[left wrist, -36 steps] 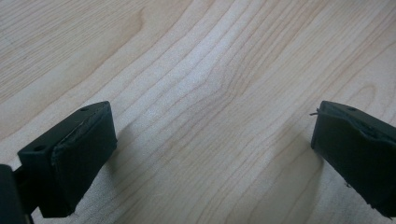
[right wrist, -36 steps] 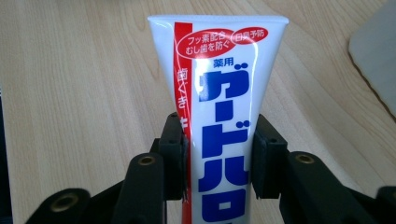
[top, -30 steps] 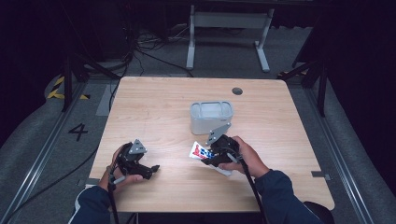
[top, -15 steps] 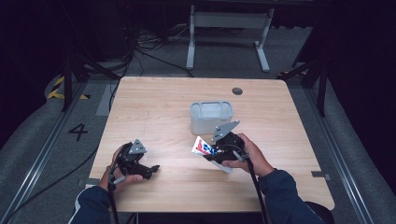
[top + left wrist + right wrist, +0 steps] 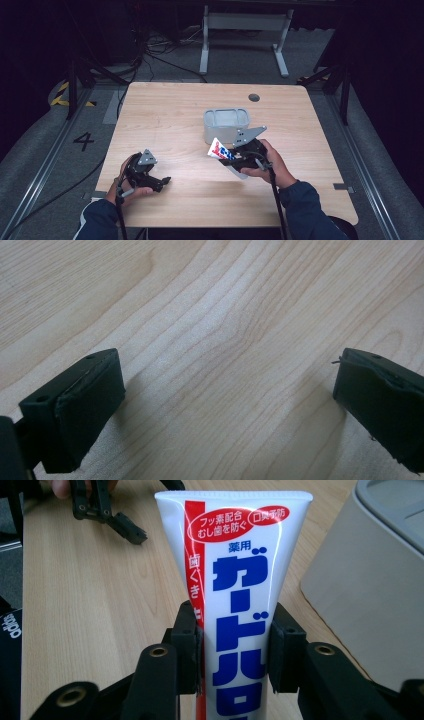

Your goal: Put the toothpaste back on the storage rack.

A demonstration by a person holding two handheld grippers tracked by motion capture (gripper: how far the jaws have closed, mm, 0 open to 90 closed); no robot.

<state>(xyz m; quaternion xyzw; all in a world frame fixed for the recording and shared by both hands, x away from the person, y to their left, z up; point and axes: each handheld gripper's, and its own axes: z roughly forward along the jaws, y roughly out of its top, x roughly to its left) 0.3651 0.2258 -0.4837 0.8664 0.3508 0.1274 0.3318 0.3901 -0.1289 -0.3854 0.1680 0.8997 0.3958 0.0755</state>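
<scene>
At about seven o'clock on the table (image 5: 165, 110), the left gripper (image 5: 159, 181) rested low over bare wood with its jaws spread wide and nothing between them. Toward the centre, at roughly five o'clock of the grey bin (image 5: 226, 124), the right gripper (image 5: 229, 157) was clamped on the toothpaste tube (image 5: 219, 149), jaws pressing its sides. In the right gripper view the tube (image 5: 235, 580) stood lifted clear of the table, crimped end pointing away, with the bin (image 5: 370, 580) just beside it at three o'clock. The pick-up looked done. What seemed left was carrying the tube over the bin's rim and releasing it inside, which appeared empty as far as could be seen.
</scene>
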